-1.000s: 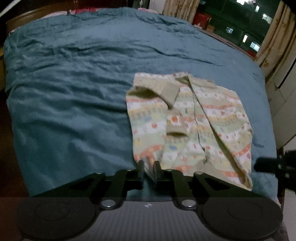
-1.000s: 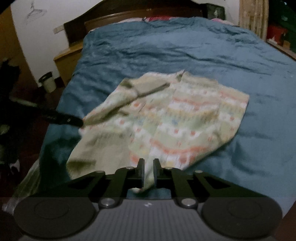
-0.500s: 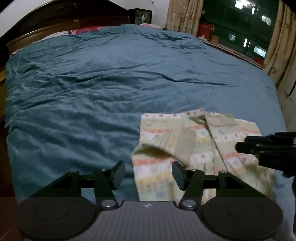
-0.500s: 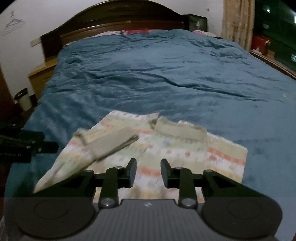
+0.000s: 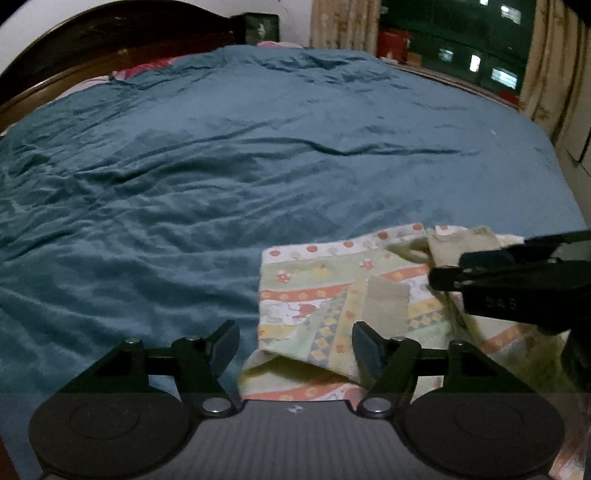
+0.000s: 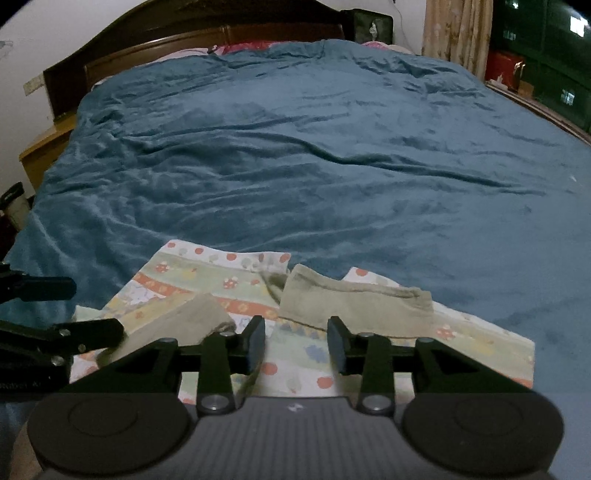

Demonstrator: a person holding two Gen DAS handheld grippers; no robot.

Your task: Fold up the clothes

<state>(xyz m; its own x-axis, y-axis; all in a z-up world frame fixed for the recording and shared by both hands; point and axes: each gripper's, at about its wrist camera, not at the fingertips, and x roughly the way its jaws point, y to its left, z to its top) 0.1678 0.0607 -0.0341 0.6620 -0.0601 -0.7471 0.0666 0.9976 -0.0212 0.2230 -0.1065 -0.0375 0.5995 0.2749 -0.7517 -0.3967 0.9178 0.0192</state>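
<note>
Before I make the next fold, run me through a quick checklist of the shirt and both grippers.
1. Left gripper free of cloth: ok, jaws apart, nothing pinched.
2. Right gripper free of cloth: ok, jaws opening, nothing between them.
3. Shirt lying on the blanket: ok.
4. Sleeve folded in over the body: ok.
5. Near left edge flat: not ok, a fold stands open.
6. Near hem straight: cannot tell, the grippers hide it.

I'm in a home bedroom: a wide bed [image 6: 314, 158] under a teal blanket [image 5: 221, 184], dark wooden headboard [image 6: 177, 40] behind it, curtains [image 6: 456, 33] beside that headboard.
</note>
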